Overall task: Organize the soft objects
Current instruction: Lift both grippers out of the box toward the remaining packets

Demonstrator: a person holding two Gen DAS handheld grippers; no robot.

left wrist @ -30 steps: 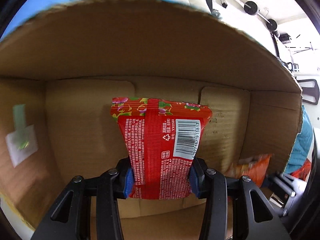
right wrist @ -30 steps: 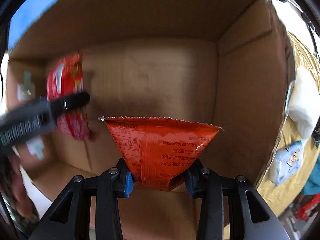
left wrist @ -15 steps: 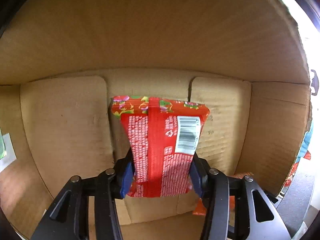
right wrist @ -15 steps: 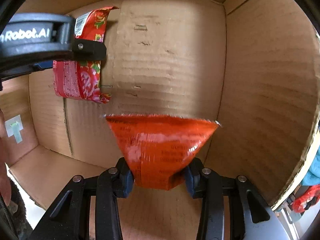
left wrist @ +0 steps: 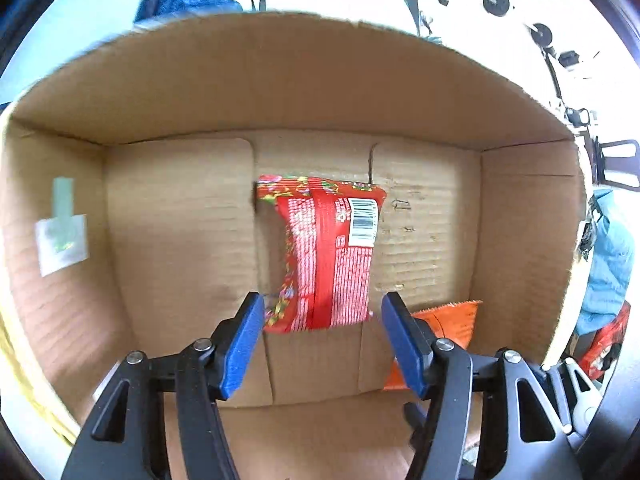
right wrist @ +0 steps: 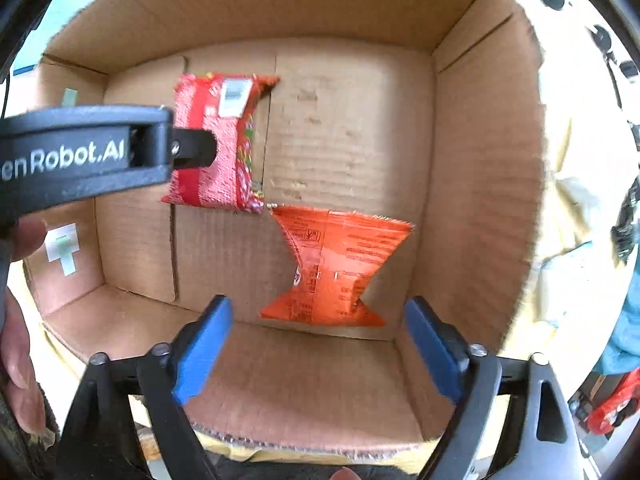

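**Operator:** Both packets are down in the cardboard box. My right gripper has just sprung its jaws wide, and the orange packet lies on the box floor straight ahead of it, clear of both blue pads.

**Spotter:** And the left one?

**Operator:** The left gripper has just been opening too, about halfway. The red packet sits ahead of the tips, with its near end just between the pads. I see a gap on the right pad; on the left pad I can't tell whether the foil brushes it, but nothing is clamped.

**Spotter:** How do they lie?

**Operator:** The red packet's long axis runs away from my left gripper, barcode end farthest. In the right view the orange packet is pinched at its waist, flared at both ends, and its far corner nearly meets the red packet's near corner. I can't tell if they touch.

**Spotter:** Room to pull out?

**Operator:** Straight up is my call. The box walls rise on all sides, the right wall near the orange packet. The left gripper's body crosses the right view's left side above the red packet, so I'd lift each hand without swinging inward. Box floor to the left of both packets is bare.
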